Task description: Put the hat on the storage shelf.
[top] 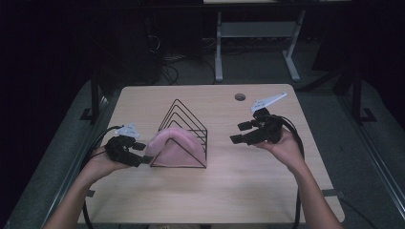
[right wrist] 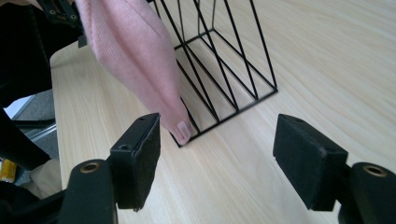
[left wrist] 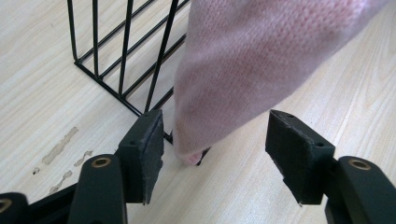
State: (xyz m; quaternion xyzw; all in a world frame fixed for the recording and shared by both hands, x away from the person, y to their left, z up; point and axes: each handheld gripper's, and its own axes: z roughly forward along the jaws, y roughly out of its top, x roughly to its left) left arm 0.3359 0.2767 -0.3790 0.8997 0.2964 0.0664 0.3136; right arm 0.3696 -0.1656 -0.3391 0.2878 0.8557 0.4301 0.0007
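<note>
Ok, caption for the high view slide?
Pink knitted cloth draped over black wire triangular rack on the wooden table, open tongs either side.

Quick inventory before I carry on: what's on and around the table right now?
Wire rack: one, black, triangular, table centre.
Knit cloth: one, pink, draped over the rack's near end.
Table: one, light wood, round hole at far right.
Second table: one, pale legs, behind on the floor.
Left gripper: one, black, open, jaws either side of the cloth's corner.
Right gripper: one, black, open, right of the rack, apart from it.
</note>
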